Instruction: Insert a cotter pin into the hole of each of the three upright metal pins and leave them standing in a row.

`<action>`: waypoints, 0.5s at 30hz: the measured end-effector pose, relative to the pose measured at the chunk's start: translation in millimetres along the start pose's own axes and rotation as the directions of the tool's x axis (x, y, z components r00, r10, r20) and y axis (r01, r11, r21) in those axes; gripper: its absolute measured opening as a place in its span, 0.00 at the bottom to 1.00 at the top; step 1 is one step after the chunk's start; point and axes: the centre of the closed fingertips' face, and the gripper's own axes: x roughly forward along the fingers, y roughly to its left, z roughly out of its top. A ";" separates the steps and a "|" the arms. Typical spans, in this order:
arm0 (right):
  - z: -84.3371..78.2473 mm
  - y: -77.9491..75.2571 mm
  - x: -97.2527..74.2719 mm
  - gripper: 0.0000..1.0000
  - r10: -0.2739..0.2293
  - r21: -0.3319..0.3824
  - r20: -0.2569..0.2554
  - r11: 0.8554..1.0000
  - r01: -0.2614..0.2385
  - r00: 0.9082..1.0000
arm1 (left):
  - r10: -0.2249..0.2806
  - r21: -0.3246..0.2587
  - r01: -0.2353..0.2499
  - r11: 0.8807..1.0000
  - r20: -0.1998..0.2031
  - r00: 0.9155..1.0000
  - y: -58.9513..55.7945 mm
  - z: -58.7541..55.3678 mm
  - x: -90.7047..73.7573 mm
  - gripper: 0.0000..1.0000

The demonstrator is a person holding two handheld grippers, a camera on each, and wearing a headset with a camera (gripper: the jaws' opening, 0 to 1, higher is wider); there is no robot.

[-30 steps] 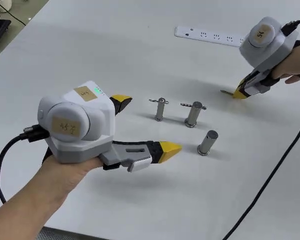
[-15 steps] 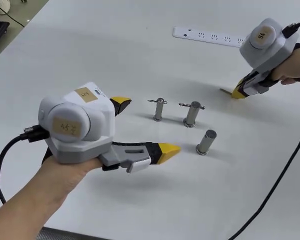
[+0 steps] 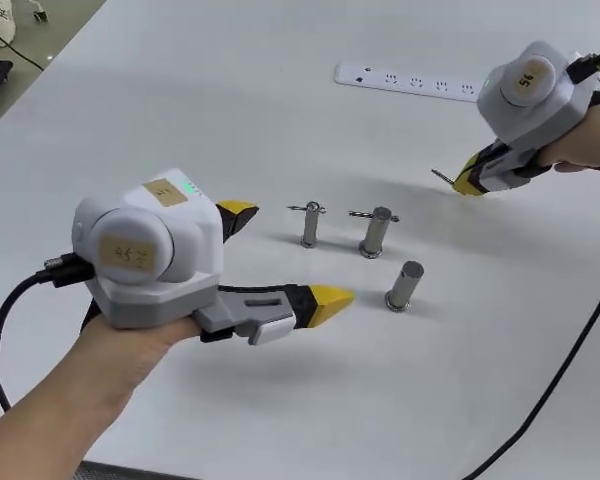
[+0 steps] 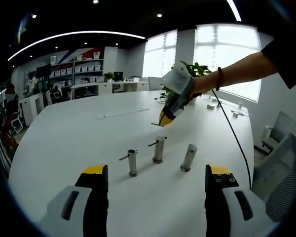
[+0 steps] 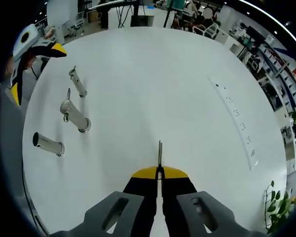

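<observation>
Three upright metal pins stand on the white table. The left pin and the middle pin each carry a cotter pin through the top. The third pin, nearer me, has a bare top. My left gripper is open just left of the pins, which sit ahead of its jaws in the left gripper view. Off to the far right, my right gripper is shut on a cotter pin that sticks out from its tips, a little above the table.
A white power strip lies at the back of the table. A black cable runs along the right side. The table's left edge drops to the floor. Bare white tabletop surrounds the pins.
The head camera has shifted a little. The right gripper with the cotter pin has risen slightly from the table. The left gripper and the three pins hold their places.
</observation>
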 end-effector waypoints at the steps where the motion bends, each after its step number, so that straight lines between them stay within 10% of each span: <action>1: 2.7 1.9 -2.5 0.00 -0.004 -0.005 0.013 1.000 0.005 1.000 | -0.003 0.002 0.003 1.000 0.002 1.000 -0.5 1.1 0.1 0.78; 15: 29.4 35.9 -27.6 0.00 0.011 -0.077 0.158 0.997 0.001 0.987 | -0.044 0.021 0.044 0.999 0.009 0.999 -10.9 18.0 4.7 0.70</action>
